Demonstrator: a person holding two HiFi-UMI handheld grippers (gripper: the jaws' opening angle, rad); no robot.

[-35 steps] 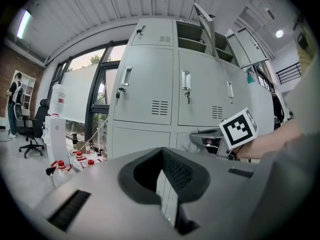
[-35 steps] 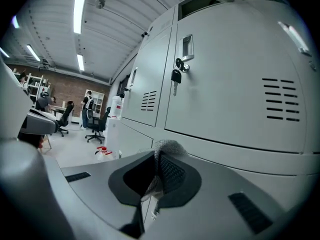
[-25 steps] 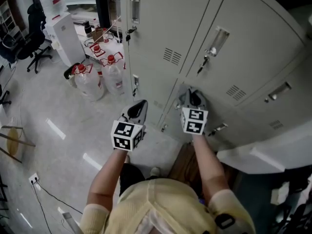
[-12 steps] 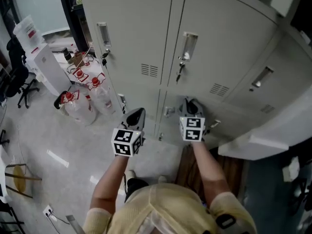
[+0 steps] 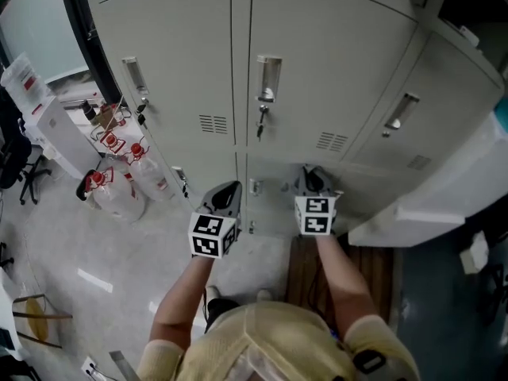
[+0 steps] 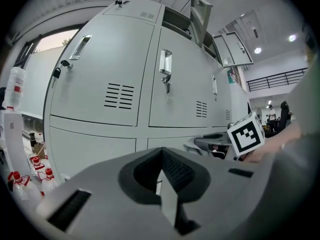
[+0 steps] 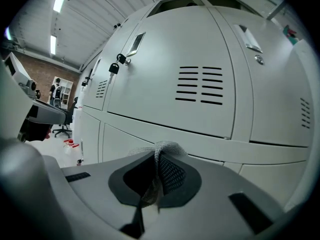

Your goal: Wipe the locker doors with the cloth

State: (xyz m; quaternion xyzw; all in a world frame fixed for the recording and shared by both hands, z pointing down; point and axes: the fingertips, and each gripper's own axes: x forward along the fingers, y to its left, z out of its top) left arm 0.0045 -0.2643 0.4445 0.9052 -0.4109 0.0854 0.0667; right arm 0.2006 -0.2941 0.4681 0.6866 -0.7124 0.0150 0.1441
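Note:
Grey metal locker doors (image 5: 317, 62) fill the upper part of the head view, with handles, keys and vent slots. My right gripper (image 5: 312, 179) points at the lower locker row, close to a door (image 7: 190, 89). It is shut on a grey woven cloth (image 7: 167, 146), which bulges out over the jaw tips. My left gripper (image 5: 225, 194) hovers beside it to the left, facing the lockers (image 6: 100, 79). In the left gripper view, my left gripper (image 6: 162, 171) is shut with nothing between the jaws. The right gripper's marker cube (image 6: 246, 134) shows at that view's right.
Large water bottles with red caps (image 5: 119, 189) stand on the floor left of the lockers, near a white dispenser (image 5: 44, 109) and an office chair (image 5: 16, 165). A pale ledge (image 5: 429, 213) juts out at the right. A brown strip of floor (image 5: 317, 268) lies below my right arm.
The head view has swung so the lockers stand more squarely ahead and the bottles have slid left. Both grippers keep their place before the lower doors and stay shut.

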